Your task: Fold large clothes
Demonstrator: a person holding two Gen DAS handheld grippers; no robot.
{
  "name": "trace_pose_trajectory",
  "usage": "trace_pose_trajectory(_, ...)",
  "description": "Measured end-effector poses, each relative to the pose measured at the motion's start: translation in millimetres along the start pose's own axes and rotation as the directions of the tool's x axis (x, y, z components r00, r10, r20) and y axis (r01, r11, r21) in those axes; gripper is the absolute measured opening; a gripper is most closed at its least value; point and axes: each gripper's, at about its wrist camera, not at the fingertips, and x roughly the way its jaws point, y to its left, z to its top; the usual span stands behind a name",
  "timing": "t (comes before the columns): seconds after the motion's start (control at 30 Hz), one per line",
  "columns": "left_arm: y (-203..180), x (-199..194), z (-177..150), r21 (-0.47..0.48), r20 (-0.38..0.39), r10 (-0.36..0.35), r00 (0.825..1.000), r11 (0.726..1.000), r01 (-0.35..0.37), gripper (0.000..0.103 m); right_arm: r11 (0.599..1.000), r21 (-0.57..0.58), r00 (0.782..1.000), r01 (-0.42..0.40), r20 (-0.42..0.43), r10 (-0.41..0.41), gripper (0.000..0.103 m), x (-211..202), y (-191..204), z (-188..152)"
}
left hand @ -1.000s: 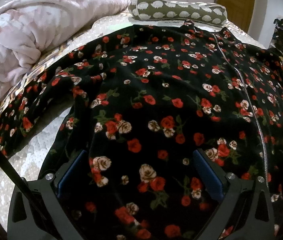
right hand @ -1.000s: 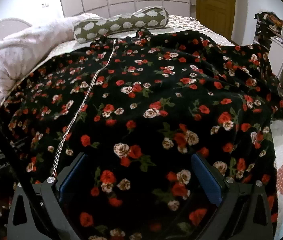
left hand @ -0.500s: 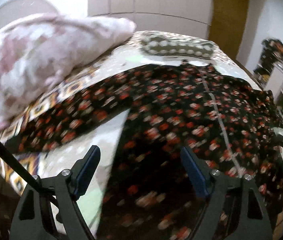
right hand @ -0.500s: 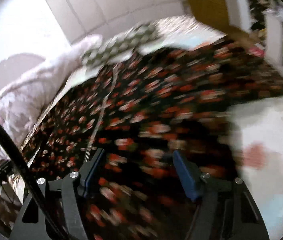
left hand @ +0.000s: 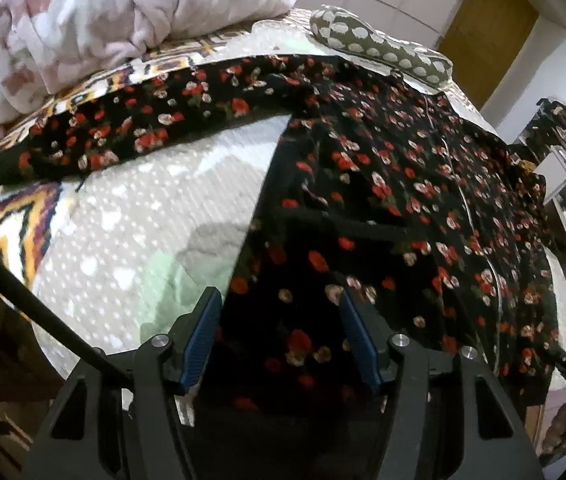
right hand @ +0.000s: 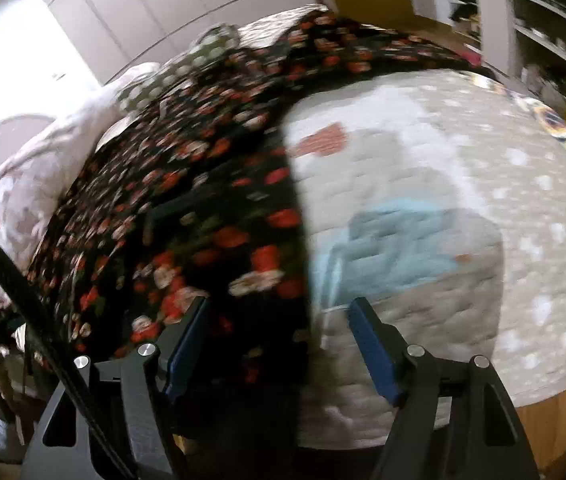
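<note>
Left wrist view: a black garment (left hand: 383, 184) printed with red and cream roses is spread on a quilted bedspread (left hand: 143, 216); its side edge is framed by the closing, not-yet-pressing left gripper (left hand: 279, 312).

Right wrist view, blurred: the garment's opposite edge is straddled by the parted right gripper (right hand: 279, 316). No writing is legible.

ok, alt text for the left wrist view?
A black floral garment lies spread on a quilted bed, one sleeve stretched left. The left tool, jaws closing, hovers over its near edge; pink duvet and dotted pillow behind.
</note>
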Motion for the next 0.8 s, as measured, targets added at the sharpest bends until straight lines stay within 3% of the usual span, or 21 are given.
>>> trace_pose_trajectory(0.07, 0, -6, 1, -0.01, 0.012, 0.009, 1.0, 1.0, -0.009, 0.059, 0.999, -0.038, 0.999, -0.032, -0.044, 0.031, 0.055, 2, 19, -3)
trace_pose_trajectory(0.1, 2, -12, 2, -0.023, 0.023, 0.006, 1.0, 1.0, -0.005, 0.058, 0.998, -0.062, 0.998, -0.025, -0.06, 0.021, 0.024, 4, 27, -1)
trace_pose_trajectory(0.13, 5, -17, 4, -0.036, 0.033, 0.004, 0.999, 0.999, -0.002, 0.058, 0.998, -0.066, 0.998, -0.01, -0.063, 0.006, 0.014, -2, 25, -2)
trace_pose_trajectory(0.2, 15, -34, 5, -0.061, 0.073, 0.004, 0.997, 0.998, 0.001, 0.058, 0.999, -0.009, 0.998, -0.035, -0.055, 0.034, 0.011, -22, 10, -3)
trace_pose_trajectory(0.27, 25, -48, 8, -0.078, 0.113, 0.025, 0.993, 0.997, -0.017, 0.058, 1.0, -0.01, 0.999, 0.025, -0.041, -0.025, 0.009, -44, -5, -4)
trace_pose_trajectory(0.33, 40, -57, 7, -0.101, 0.138, 0.058, 0.989, 0.994, -0.044, 0.058, 0.99, -0.009, 0.988, 0.142, -0.057, -0.142, 0.0, -59, -24, -15)
trace_pose_trajectory(0.43, 66, -57, 11, -0.145, 0.141, 0.092, 0.986, 0.987, -0.071, 0.058, 0.955, -0.006, 0.951, 0.297, -0.084, -0.296, 0.0, -73, -50, -25)
trace_pose_trajectory(0.5, 84, -52, 14, -0.183, 0.124, 0.125, 0.984, 0.978, -0.101, 0.058, 0.957, 0.041, 0.957, 0.287, -0.049, -0.285, 0.001, -95, -61, -23)
trace_pose_trajectory(0.6, 111, -43, 25, -0.255, 0.112, 0.133, 0.985, 0.962, -0.101, 0.059, 0.963, 0.033, 0.963, 0.267, 0.025, -0.268, 0.001, -104, -45, -8)
trace_pose_trajectory(0.7, 137, -31, 36, -0.314, 0.097, 0.143, 0.985, 0.943, -0.106, 0.059, 0.98, -0.029, 0.98, 0.196, 0.036, -0.195, 0.003, -89, -2, 12)
trace_pose_trajectory(0.8, 163, -18, 46, -0.375, 0.082, 0.137, 0.987, 0.922, -0.097, 0.06, 0.984, -0.098, 0.988, 0.149, 0.044, -0.146, 0.014, -62, 40, 19)
